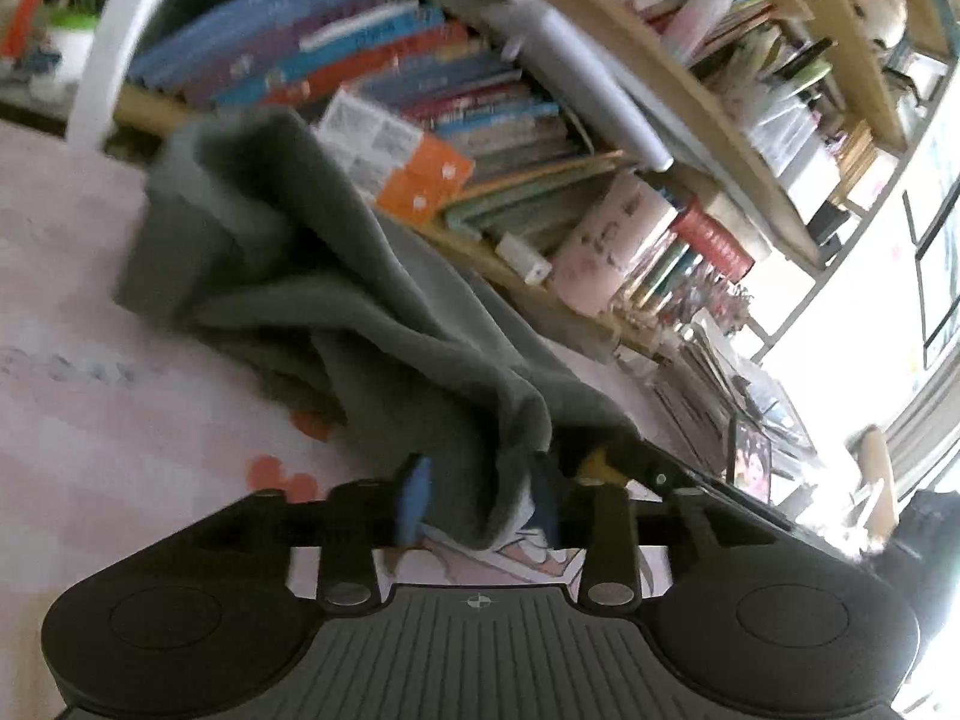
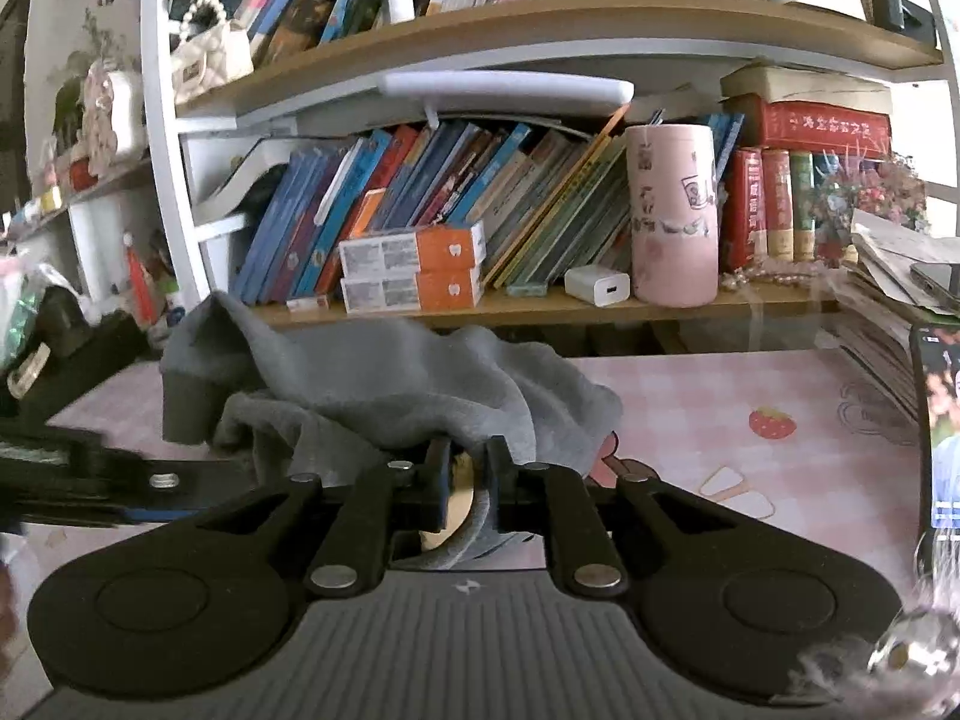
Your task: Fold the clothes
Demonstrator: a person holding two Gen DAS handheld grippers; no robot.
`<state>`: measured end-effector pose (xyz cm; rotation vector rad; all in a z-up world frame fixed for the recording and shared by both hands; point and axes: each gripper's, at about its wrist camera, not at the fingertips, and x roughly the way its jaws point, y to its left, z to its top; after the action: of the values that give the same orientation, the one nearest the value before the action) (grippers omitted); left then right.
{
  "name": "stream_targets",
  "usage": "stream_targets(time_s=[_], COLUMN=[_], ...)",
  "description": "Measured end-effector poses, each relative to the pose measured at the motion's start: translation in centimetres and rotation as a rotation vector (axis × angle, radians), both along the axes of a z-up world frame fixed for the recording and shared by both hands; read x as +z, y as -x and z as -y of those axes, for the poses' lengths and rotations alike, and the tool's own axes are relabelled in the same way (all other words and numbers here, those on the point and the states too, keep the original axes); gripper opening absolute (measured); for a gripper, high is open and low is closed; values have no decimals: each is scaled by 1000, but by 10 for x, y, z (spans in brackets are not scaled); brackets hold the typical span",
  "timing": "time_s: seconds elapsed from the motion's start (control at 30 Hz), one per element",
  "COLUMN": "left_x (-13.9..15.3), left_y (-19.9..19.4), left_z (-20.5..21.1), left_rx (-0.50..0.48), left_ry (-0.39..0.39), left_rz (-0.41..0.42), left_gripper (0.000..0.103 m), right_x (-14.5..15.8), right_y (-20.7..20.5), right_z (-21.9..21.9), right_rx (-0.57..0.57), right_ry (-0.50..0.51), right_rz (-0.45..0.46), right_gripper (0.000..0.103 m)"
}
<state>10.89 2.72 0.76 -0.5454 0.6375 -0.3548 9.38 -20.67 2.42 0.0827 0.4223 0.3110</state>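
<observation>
My right hand-held gripper (image 2: 470, 483) is clenched on a hem of the grey garment (image 2: 384, 384), and my left hand-held gripper (image 1: 480, 495) grasps another edge of it. The garment lies bunched on the pink bench (image 2: 750, 384) below the bookshelf (image 2: 540, 306). I judge folding barely begun: no flat fold shows, and spreading and all folds remain.

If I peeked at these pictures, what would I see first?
A crumpled grey garment lying on the pink checked tabletop, with both grippers, left and right, pinching its near edge. Behind it, a shelf crammed with leaning books, two orange boxes and a tall pink cup.
</observation>
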Motion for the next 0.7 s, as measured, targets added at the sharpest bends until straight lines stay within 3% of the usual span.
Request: stream_targets(time_s=[0.1,0.23,0.3,0.4,0.5,0.63,0.7], left_x=[-1,-5,-13,-14,8,91,132], left_y=[-12,-26,-35,-37,-21,8,19], left_z=[14,32,35,23,-12,-64,-76], left_rx=[11,32,34,67,162,302,337], left_ry=[-36,-102,-103,-78,-16,-33,-75], left_rz=[15,38,32,45,135,377,481], left_gripper=[47,41,14,7,7,6,6], right_x=[-5,-12,-16,-18,-5,19,25], right_y=[-4,-14,-18,-22,-13,11,18], right_z=[-1,0,1,5,26,44,38], right_rx=[-12,-10,-5,-9,-49,-62,23], right_ry=[21,25,28,20,-60,-148,-193], right_rz=[-15,-52,-65,-63,11,152,155], right_gripper=[29,28,19,13,11,11,11])
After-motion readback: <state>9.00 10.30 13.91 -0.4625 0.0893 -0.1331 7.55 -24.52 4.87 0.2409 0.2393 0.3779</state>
